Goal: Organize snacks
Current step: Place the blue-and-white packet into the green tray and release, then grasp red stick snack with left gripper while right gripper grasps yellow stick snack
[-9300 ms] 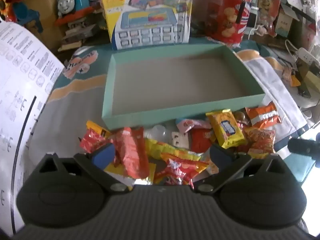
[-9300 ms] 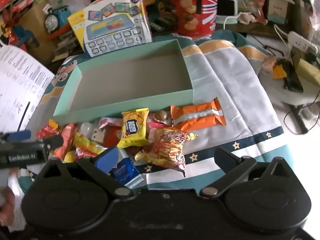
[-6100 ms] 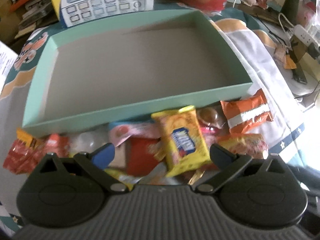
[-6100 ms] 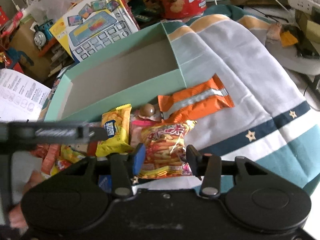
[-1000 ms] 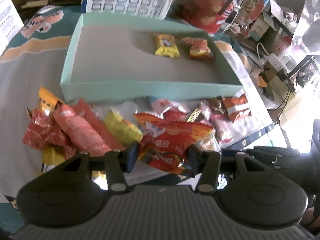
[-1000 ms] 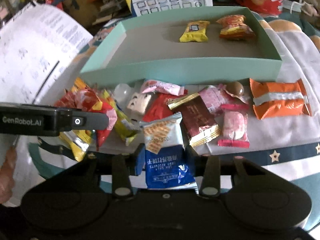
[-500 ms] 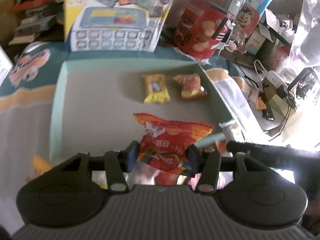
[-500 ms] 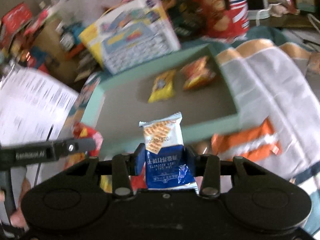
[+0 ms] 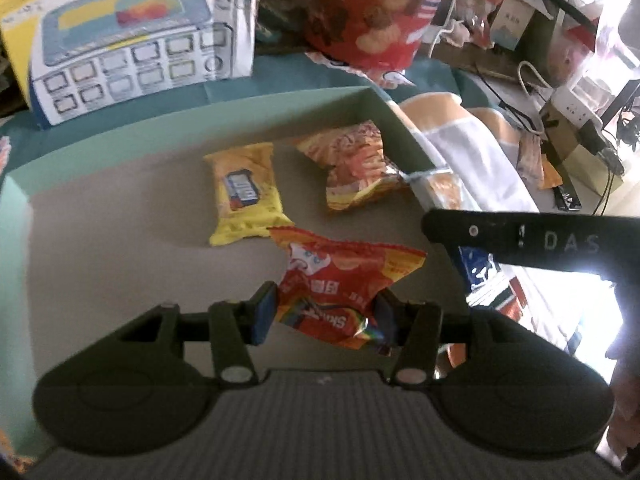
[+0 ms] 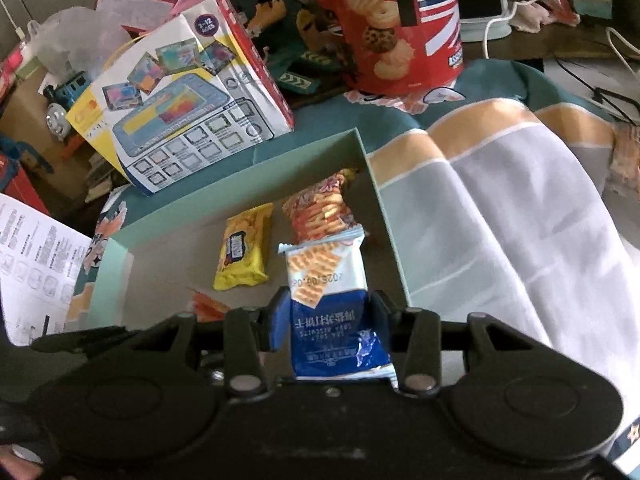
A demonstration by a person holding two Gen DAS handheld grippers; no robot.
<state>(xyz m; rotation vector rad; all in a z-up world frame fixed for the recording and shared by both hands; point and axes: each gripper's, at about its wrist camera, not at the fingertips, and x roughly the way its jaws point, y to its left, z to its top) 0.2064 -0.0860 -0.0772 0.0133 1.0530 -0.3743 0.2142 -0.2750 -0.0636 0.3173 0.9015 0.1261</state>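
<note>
Inside, the green tray point(image 10: 120, 248) held a yellow biscuit packet point(image 10: 243, 252) and an orange snack bag point(image 10: 320, 208) near its far right corner. Above it, the left gripper point(image 9: 324, 314) clamped a red crisp packet point(image 9: 340, 280); the right gripper's point(image 10: 325, 320) jaws, just widening, flanked a blue cracker packet point(image 10: 332, 312).

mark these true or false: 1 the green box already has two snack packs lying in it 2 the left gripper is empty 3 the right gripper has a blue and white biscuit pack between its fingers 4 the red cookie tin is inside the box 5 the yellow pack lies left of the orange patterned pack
1. True. A yellow snack pack and an orange patterned snack bag lie on the floor of the shallow mint-green cardboard box.
2. False. The left gripper is shut on a red crinkled snack packet.
3. True. The right gripper has a blue and white biscuit pack between its fingers; its jaws have just been opening.
4. False. The red cookie tin stands outside, beyond the box's far corner.
5. True, in both views.
</note>
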